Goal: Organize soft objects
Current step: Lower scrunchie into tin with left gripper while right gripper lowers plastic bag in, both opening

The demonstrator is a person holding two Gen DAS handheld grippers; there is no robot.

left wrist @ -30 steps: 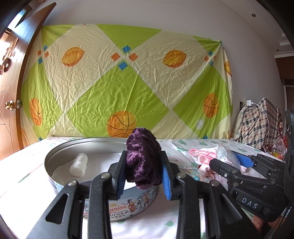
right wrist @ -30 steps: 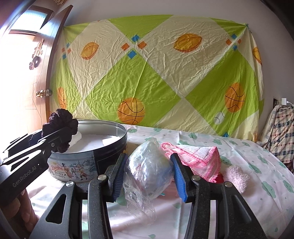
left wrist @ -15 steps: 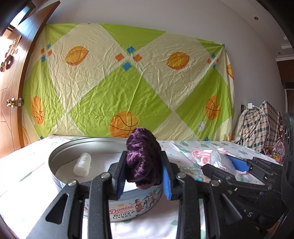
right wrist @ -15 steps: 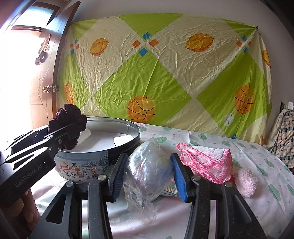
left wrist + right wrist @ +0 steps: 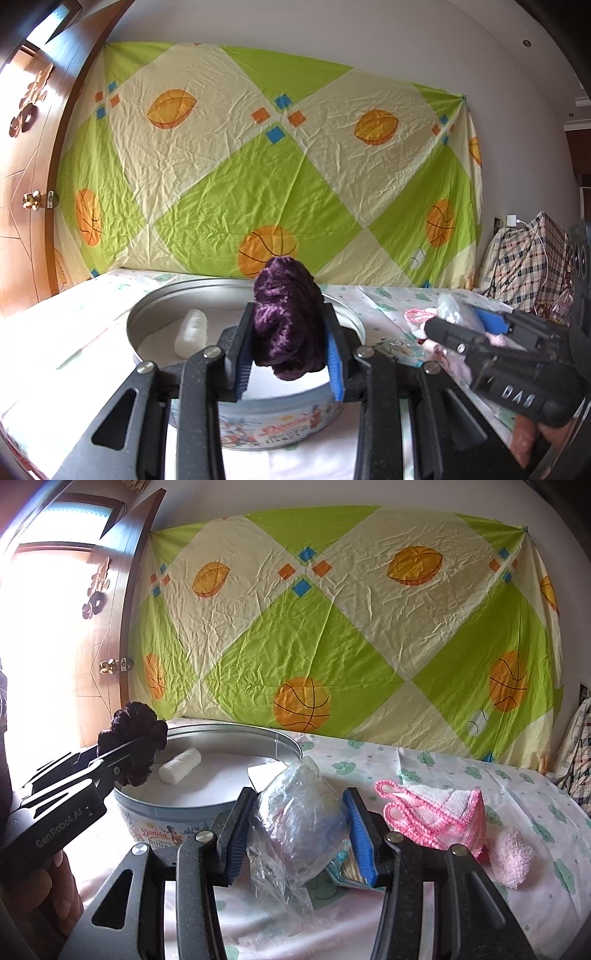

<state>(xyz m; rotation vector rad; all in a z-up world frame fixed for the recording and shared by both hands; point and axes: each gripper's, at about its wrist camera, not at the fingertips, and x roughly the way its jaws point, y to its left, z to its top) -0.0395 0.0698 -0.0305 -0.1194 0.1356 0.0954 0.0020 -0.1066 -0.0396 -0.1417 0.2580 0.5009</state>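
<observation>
left tool (image 5: 290,347): clamps purple knit bundle (image 5: 286,317) over cookie tin (image 5: 280,424) | right tool (image 5: 297,830): grips clear plastic-wrapped bundle (image 5: 303,816) just beside tin, above bed (image 5: 443,771)

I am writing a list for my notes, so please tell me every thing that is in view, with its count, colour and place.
Knitted piece: one, dark purple, clamped in the left gripper above the tin.
Plastic-wrapped bundle: one, clear wrap over pale contents, clamped in the right gripper.
Cookie tin: one, silver rim with printed side, open, on the bed at left.
Roll: one, white, lying inside the tin.
Cloth: one, white with pink crochet edge, on the bed at right.
Fluffy piece: one, pale pink, beside the cloth.
Small packet: one, bluish, on the bed under the right gripper.
Hanging sheet: one, green and cream with orange balls, on the wall.
Door: one, brown, at left.
Left gripper: black, blue pads.
Right gripper: black, blue pads.
</observation>
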